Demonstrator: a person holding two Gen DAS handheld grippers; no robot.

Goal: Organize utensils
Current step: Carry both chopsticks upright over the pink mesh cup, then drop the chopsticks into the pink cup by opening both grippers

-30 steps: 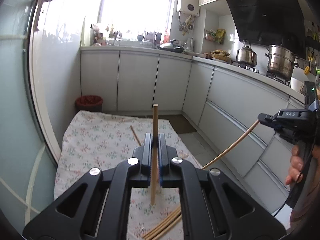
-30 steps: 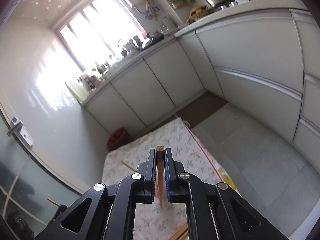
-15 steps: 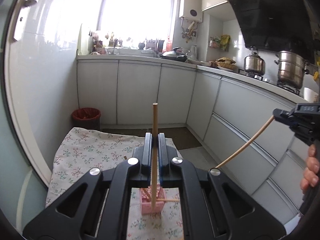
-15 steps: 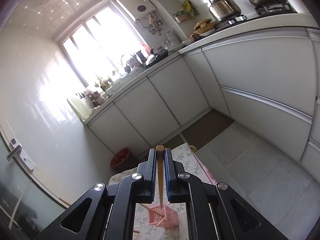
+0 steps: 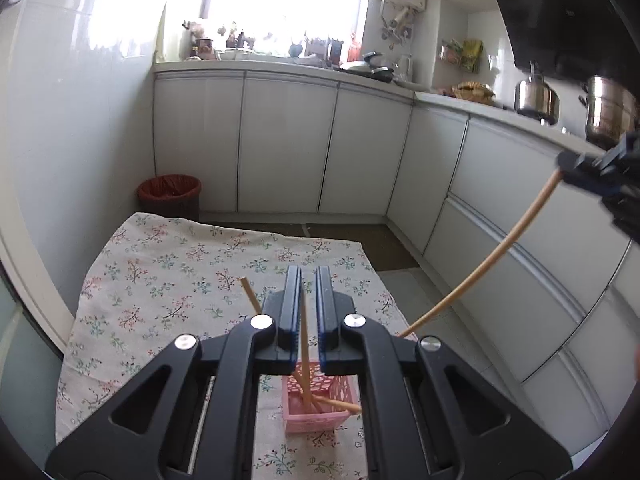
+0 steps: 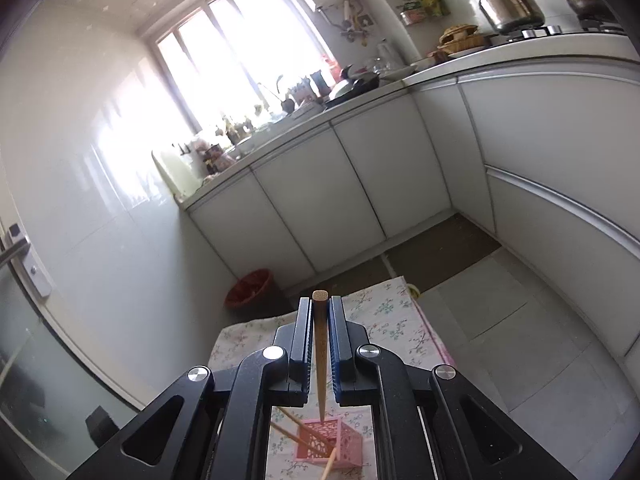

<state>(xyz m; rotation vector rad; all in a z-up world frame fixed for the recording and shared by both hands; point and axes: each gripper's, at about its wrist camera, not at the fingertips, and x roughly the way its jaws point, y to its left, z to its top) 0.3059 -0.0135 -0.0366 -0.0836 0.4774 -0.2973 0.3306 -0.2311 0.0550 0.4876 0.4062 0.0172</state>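
Note:
A pink lattice basket [image 5: 320, 416] stands on the floral cloth [image 5: 160, 280], right under my left gripper [image 5: 309, 276]. That gripper is shut on a wooden chopstick [image 5: 305, 344], whose lower end reaches down into the basket. Two more chopsticks rest in the basket: one leans out to the left [image 5: 249, 294], the other lies across it [image 5: 336, 404]. My right gripper [image 6: 320, 304] is shut on another chopstick [image 6: 320, 356], thick end up and tip just above the basket [image 6: 320, 440]. From the left wrist view the right gripper [image 5: 592, 168] hangs high on the right, its chopstick [image 5: 492, 256] slanting down toward the basket.
The cloth covers a low table whose right edge [image 5: 384, 280] drops to the tiled floor. White cabinets [image 5: 280, 144] line the back and right walls. A red bin [image 5: 170, 192] stands beyond the table's far left corner. Steel pots [image 5: 536, 98] sit on the counter.
Both grippers have moved forward and the pink basket has come into view under them. The left chopstick no longer sticks up above the fingers; its lower end now sits in the basket.

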